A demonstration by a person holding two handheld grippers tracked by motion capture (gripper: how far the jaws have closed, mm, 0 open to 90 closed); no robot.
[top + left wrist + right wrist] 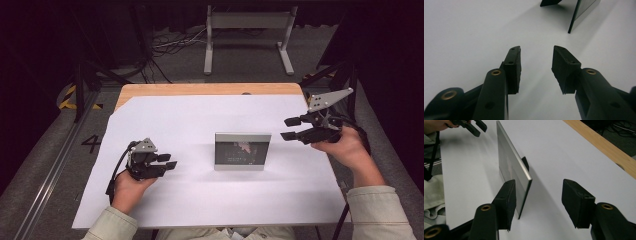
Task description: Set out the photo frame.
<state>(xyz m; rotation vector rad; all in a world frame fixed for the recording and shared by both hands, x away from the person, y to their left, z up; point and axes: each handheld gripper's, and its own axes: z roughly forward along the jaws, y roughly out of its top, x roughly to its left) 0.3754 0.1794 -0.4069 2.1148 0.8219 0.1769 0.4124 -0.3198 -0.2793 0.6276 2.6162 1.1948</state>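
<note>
At the middle of the white table cover stands the picture frame, upright on its rear prop, its silver edge and dark glass facing me in the high view. I have my right gripper held off to its right, well apart in the high view, jaws spread and gripping nothing; through the right gripper view the frame runs edge-on ahead of the jaws, its near corner lined up close to one of my pads, though I cannot tell whether they touch. My left gripper rests low on the cover to the frame's left, jaws likewise parted and empty, and its own view shows the frame's edge and prop far ahead. My worry is the frame's balance: it leans on a single small strut, so a sideways nudge from one pad before the other closes would likely tip it flat or slide it across the smooth cover. Something pale shows in the glass, but no brand or wording is legible; the one readable mark is a painted 4 on the floor left of the table.
</note>
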